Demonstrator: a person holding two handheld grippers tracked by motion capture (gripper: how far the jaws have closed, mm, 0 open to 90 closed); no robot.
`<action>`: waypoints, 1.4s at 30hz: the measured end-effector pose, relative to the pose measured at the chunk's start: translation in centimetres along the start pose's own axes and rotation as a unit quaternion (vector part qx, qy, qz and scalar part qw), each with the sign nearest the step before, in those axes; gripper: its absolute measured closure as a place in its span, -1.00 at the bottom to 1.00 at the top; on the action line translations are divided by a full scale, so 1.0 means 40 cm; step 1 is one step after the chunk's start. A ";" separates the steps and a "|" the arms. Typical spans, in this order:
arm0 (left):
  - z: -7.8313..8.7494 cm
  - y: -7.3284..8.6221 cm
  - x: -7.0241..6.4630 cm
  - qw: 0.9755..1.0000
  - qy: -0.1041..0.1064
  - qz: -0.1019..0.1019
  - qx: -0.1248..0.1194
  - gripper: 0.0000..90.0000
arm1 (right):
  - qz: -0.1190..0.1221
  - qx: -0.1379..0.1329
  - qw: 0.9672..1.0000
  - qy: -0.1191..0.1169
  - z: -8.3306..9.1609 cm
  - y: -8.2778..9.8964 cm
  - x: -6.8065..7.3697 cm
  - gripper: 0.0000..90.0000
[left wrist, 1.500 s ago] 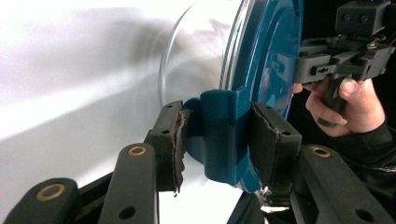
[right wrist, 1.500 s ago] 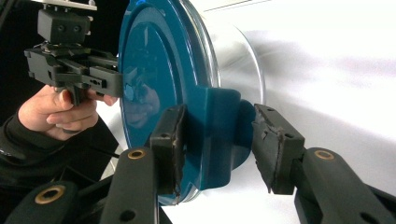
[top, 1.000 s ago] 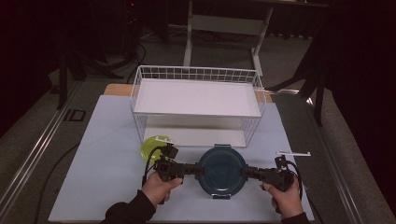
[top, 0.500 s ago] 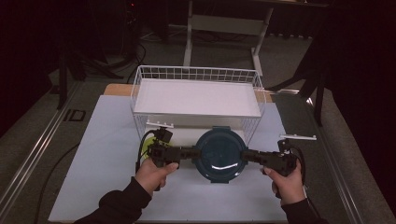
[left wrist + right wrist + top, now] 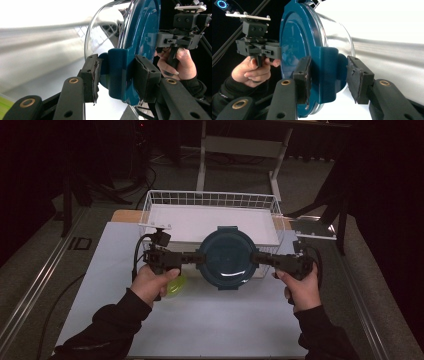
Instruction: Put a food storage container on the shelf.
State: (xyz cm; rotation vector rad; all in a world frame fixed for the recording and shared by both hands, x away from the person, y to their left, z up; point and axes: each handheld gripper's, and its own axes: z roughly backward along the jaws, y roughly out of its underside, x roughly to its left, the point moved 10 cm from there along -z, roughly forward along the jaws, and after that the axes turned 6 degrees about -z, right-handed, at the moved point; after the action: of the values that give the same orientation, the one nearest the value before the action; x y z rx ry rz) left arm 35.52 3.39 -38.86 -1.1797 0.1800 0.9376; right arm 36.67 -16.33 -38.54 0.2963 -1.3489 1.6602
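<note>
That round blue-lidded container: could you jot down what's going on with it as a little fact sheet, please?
item: round container with a dark blue lid over a clear bowl
left tool: shut on one blue latch tab at the container's side
right tool: shut on the opposite latch tab
position: held between both hands, at the near edge of the white wire basket
also there: a yellow-green object on the white table, partly hidden by the left hand
contents: none visible through the clear bowl
</note>
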 end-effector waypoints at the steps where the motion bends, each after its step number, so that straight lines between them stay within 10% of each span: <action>1: 0.006 -0.012 0.002 1.000 -0.003 -0.002 -0.004 0.27 | -0.002 -0.001 1.000 -0.002 -0.004 -0.012 0.004 0.25; 16: 0.014 -0.141 0.068 1.000 -0.016 -0.002 -0.019 0.27 | -0.015 -0.004 1.000 0.009 -0.061 -0.134 -0.003 0.24; 42: -0.018 -0.189 0.149 0.996 0.004 0.064 -0.058 0.15 | -0.079 -0.008 0.995 0.056 -0.113 -0.208 -0.064 0.10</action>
State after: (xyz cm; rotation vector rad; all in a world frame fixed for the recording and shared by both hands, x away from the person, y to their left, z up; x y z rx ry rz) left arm 44.81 5.43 -37.25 -1.2906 0.2113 1.0676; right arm 46.06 -14.16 -36.65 0.2895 -1.2227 1.5121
